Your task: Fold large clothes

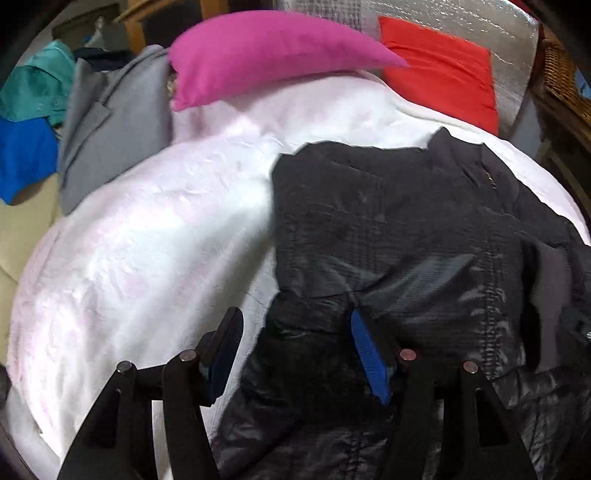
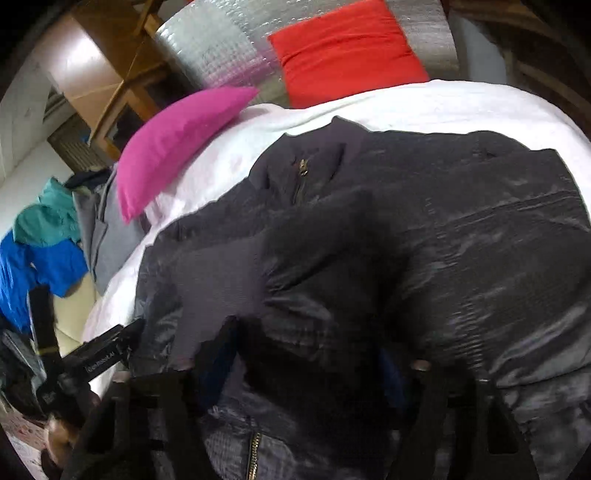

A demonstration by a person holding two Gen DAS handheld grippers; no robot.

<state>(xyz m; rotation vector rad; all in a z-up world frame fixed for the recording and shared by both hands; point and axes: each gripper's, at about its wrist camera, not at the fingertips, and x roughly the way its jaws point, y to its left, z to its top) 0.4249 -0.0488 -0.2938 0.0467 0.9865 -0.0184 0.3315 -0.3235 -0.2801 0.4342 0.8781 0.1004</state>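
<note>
A black quilted jacket [image 1: 399,236] lies on a white bed cover [image 1: 147,236], collar toward the pillows. My left gripper [image 1: 299,343] is open over the jacket's lower left edge, its blue-padded fingers [image 1: 369,354] wide apart, one on the cover and one on the jacket. In the right wrist view the jacket [image 2: 424,229] fills the frame, its zip pull near the collar. My right gripper [image 2: 306,354] is low on the jacket with dark fabric lying across it and between its fingers; the pads are mostly hidden. The left gripper's body [image 2: 107,350] shows at the left.
A pink pillow [image 1: 266,51] and a red pillow [image 1: 443,66] lie at the head of the bed against a silver quilted backboard [image 1: 406,14]. A grey coat [image 1: 110,125], teal garment [image 1: 37,85] and blue garment [image 1: 22,155] lie at the left. A wicker basket [image 1: 565,81] stands right.
</note>
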